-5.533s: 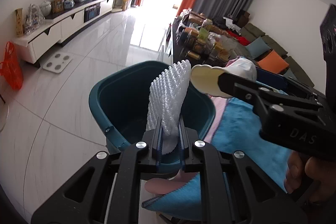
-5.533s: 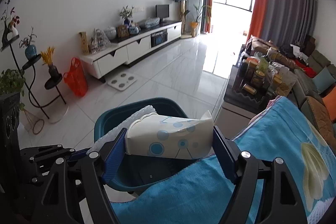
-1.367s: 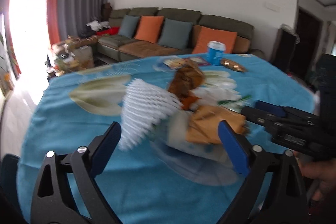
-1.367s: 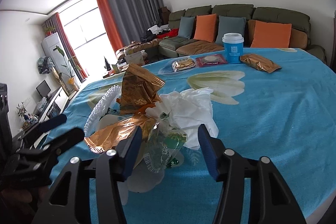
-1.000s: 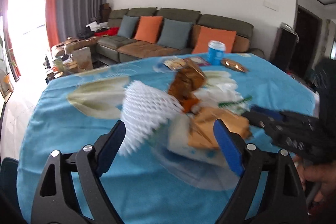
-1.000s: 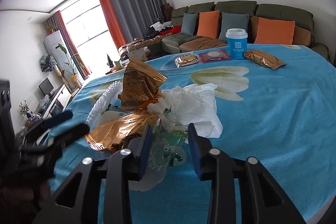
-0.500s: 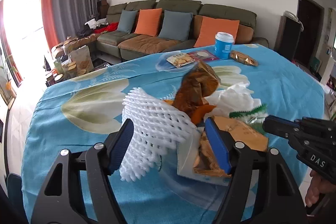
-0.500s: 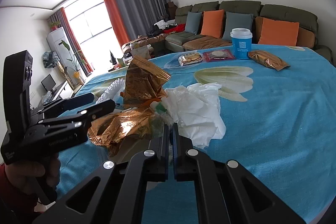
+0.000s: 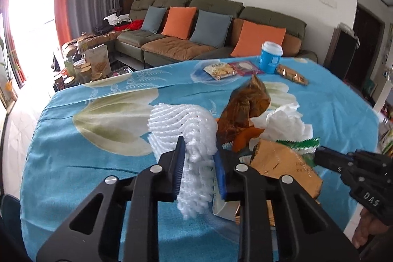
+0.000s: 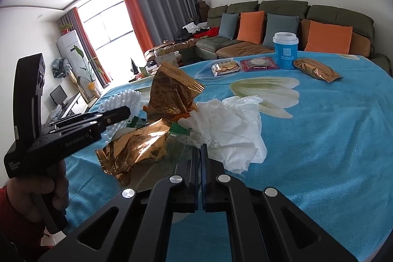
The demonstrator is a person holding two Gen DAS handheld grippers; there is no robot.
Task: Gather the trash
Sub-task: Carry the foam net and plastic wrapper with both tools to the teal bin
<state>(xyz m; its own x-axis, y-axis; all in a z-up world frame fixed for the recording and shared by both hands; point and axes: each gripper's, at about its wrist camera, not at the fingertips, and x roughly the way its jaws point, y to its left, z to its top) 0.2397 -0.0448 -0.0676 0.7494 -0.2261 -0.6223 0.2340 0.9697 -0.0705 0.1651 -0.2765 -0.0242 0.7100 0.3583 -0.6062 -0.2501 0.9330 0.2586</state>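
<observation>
Two grippers work one heap of litter on the blue flower-printed tablecloth [image 9: 86, 163]. In the left wrist view, our left gripper [image 9: 199, 163] has just been closing, and its blue pads now pinch the white foam fruit net [image 9: 186, 129] at the near edge of the heap. Beside the net lie a crumpled gold foil wrapper [image 9: 245, 109] and a white crumpled tissue [image 9: 285, 122]. The net is springy, so we judge it could slip free when lifted, or drag neighbouring scraps off the table. The other tool here reads "DAS".

In the right wrist view, our right gripper [image 10: 200, 158] is clenched, its jaws meeting on what looks like thin clear film with a green-edged wrapper [image 10: 181, 129]; we cannot tell how firmly. Thin film may tear or slide out. The opposite tool's side lettering is too blurred to read.
</observation>
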